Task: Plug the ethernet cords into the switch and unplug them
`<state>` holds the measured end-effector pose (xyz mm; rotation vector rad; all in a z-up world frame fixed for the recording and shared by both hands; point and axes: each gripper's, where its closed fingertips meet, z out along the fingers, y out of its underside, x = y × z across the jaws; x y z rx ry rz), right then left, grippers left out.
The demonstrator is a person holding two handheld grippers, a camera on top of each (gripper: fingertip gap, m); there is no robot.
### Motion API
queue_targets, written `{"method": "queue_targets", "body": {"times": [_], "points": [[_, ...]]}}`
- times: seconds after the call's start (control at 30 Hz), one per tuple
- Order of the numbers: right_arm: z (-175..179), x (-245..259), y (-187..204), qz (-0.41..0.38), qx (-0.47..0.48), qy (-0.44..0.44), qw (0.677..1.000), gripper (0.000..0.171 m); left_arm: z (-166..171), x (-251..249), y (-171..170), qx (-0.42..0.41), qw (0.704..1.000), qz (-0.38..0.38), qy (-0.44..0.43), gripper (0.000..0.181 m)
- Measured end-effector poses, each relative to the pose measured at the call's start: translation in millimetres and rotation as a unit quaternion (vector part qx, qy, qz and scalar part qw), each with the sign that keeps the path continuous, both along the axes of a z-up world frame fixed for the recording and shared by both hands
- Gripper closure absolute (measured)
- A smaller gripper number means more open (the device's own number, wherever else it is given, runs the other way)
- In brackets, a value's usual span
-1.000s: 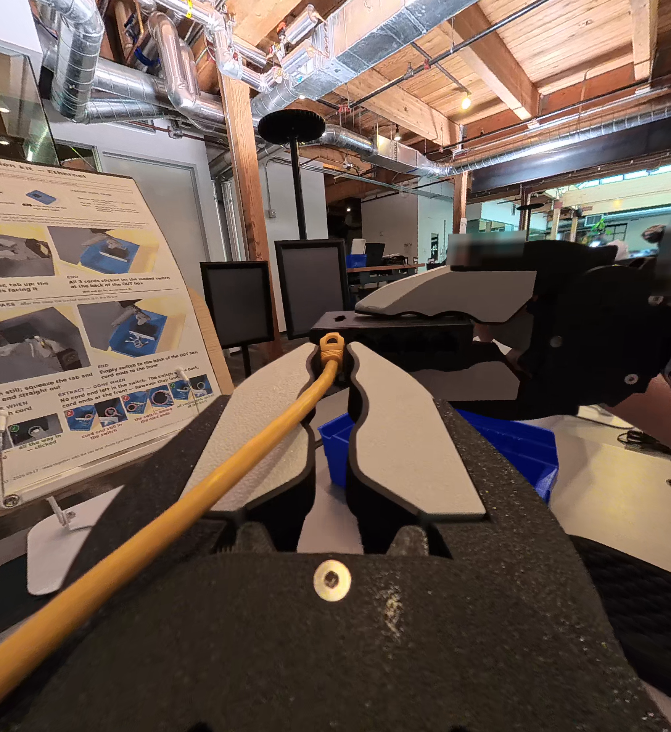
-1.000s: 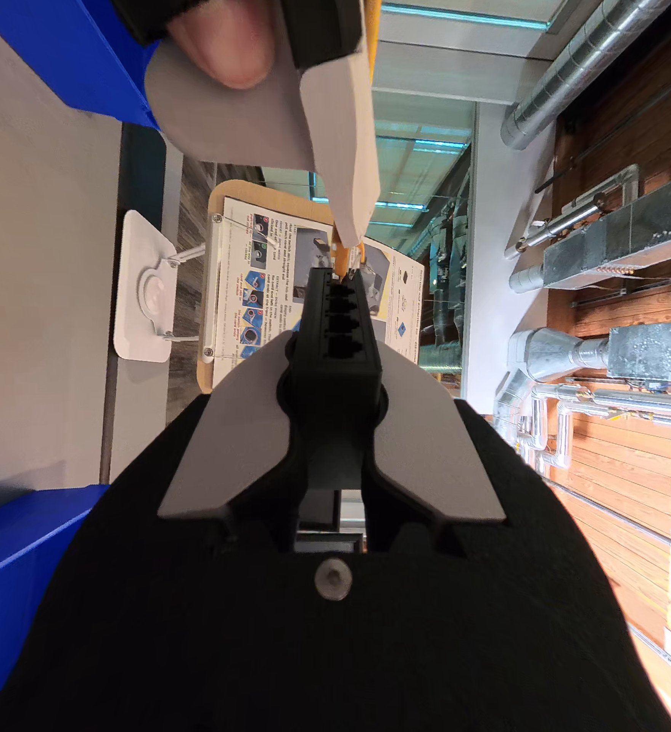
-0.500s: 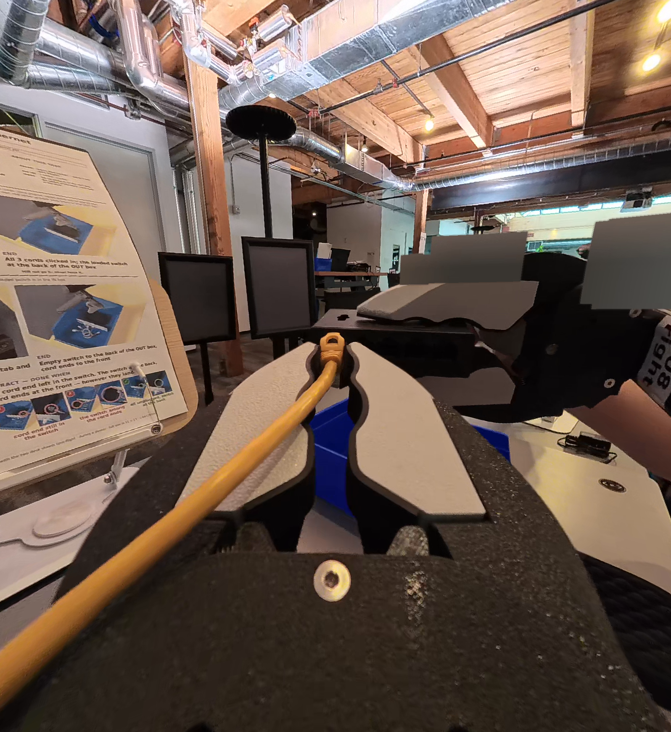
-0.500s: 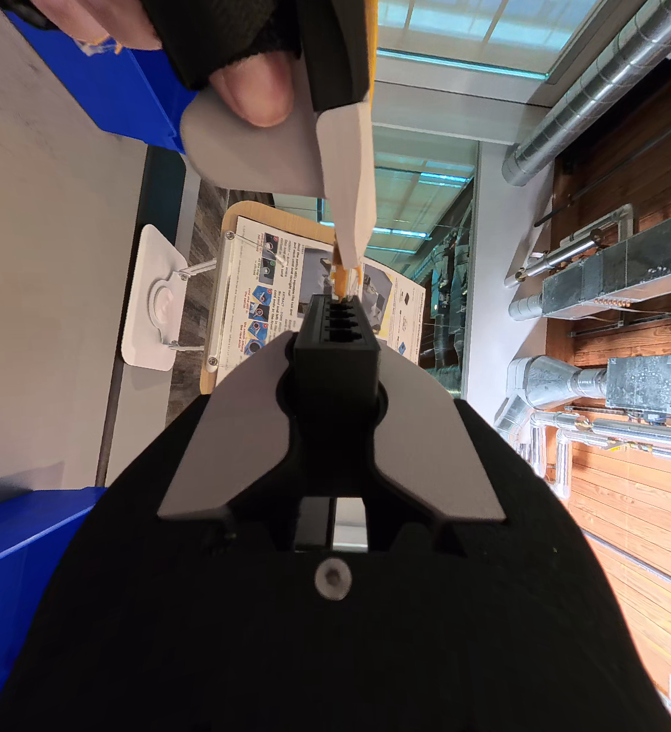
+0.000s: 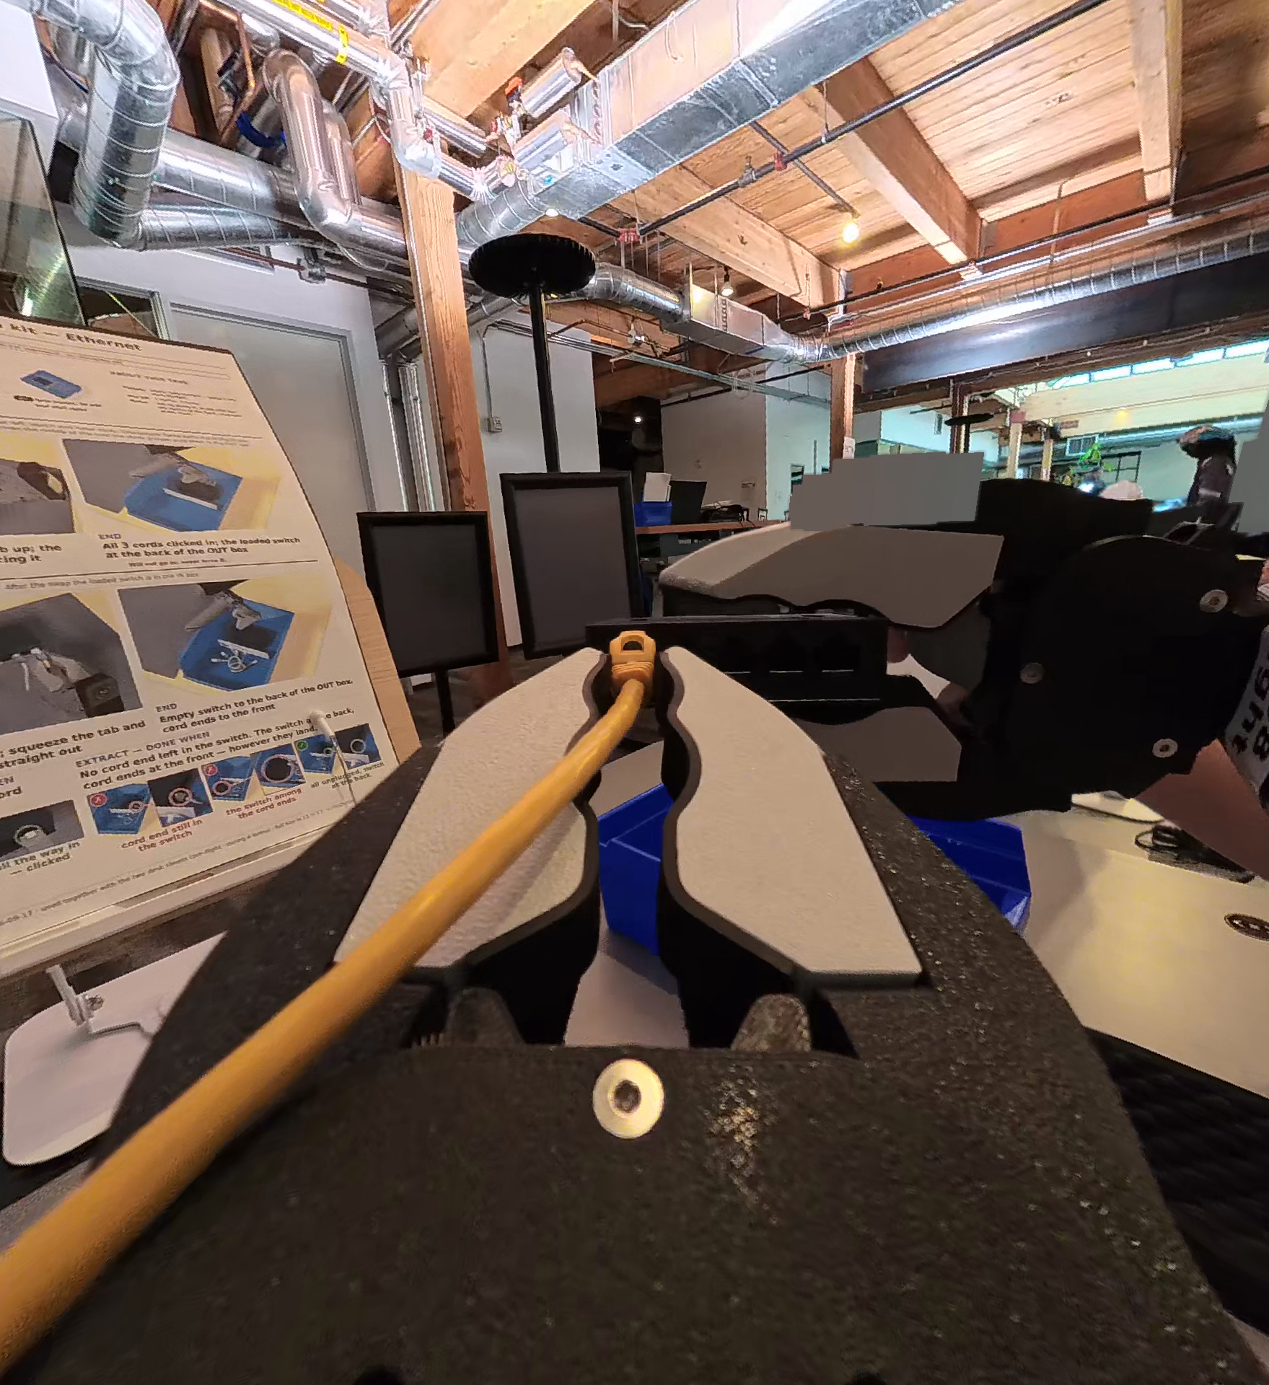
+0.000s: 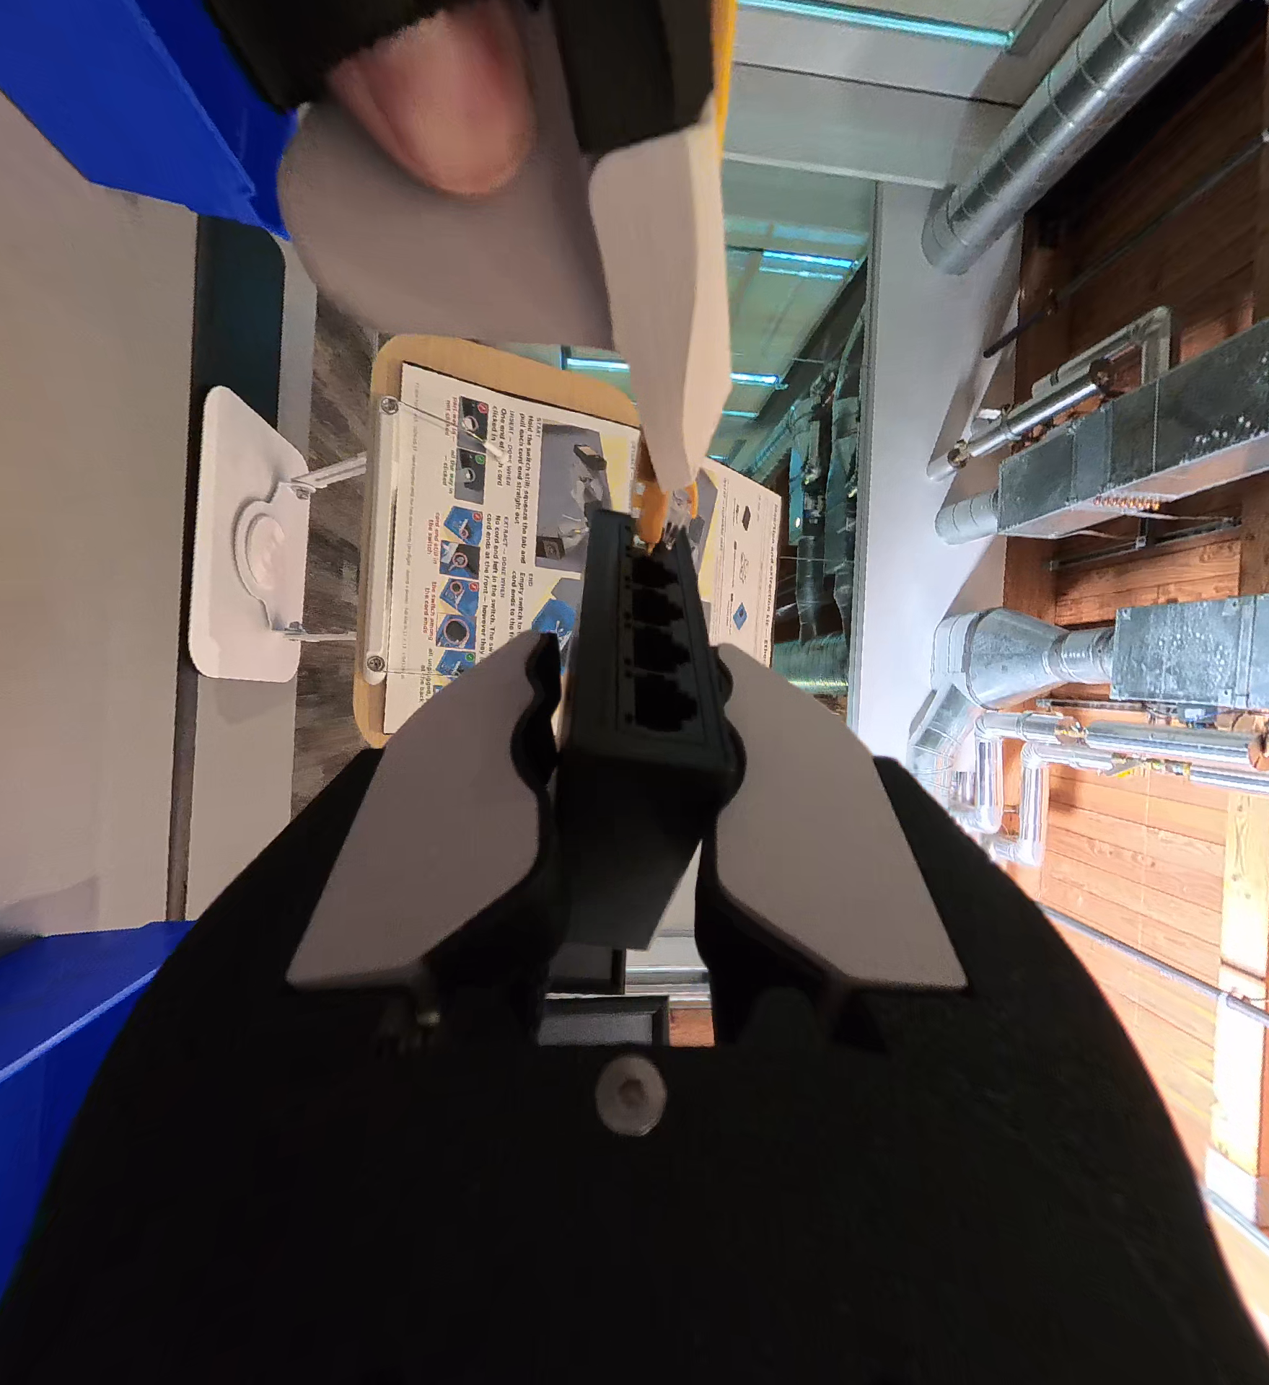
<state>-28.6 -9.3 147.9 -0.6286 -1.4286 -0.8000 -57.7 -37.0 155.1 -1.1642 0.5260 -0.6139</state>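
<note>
- At the far end port of the switch (image 6: 642, 674): yellow cord (image 5: 466, 847) plug tip at the opening, apparently not seated.
- Beside it, four ports empty.
- Left gripper (image 5: 633, 674) clamped on the plug; right gripper (image 6: 635, 719) clamped on the switch.
- Left to do: seating, remaining cords, unplugging.

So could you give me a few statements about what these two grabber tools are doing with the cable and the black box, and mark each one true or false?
1. The left gripper is shut on the yellow cord, near its plug. True.
2. The right gripper holds the black switch between its fingers. True.
3. The cord is green. False: it is yellow, with an orange boot at the plug.
4. Every port on the switch already has a cord in it. False: four ports show open, and the one plug is only at the far end port.
5. The switch lies in the blue bin. False: it is held up in the air.
</note>
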Motion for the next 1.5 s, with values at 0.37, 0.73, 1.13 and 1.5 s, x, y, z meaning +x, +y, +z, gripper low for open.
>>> {"method": "queue_targets", "body": {"times": [0.37,0.73,1.13,1.5], "points": [[1,4,-3,0.0,0.007,-0.021,1.0,0.142,0,3,-3,-0.001,1.0,0.009,0.015,0.17],[-1,3,-11,0.018,0.012,-0.042,0.999,0.143,-3,7,-4,0.002,1.0,0.01,0.026,0.17],[-3,4,-16,0.041,0.014,-0.048,0.998,0.143,-5,11,-3,-0.009,0.999,-0.042,0.008,0.17],[3,0,-7,0.011,0.03,-0.014,0.999,0.141,-1,2,0,0.014,0.999,0.014,0.031,0.17]]}}
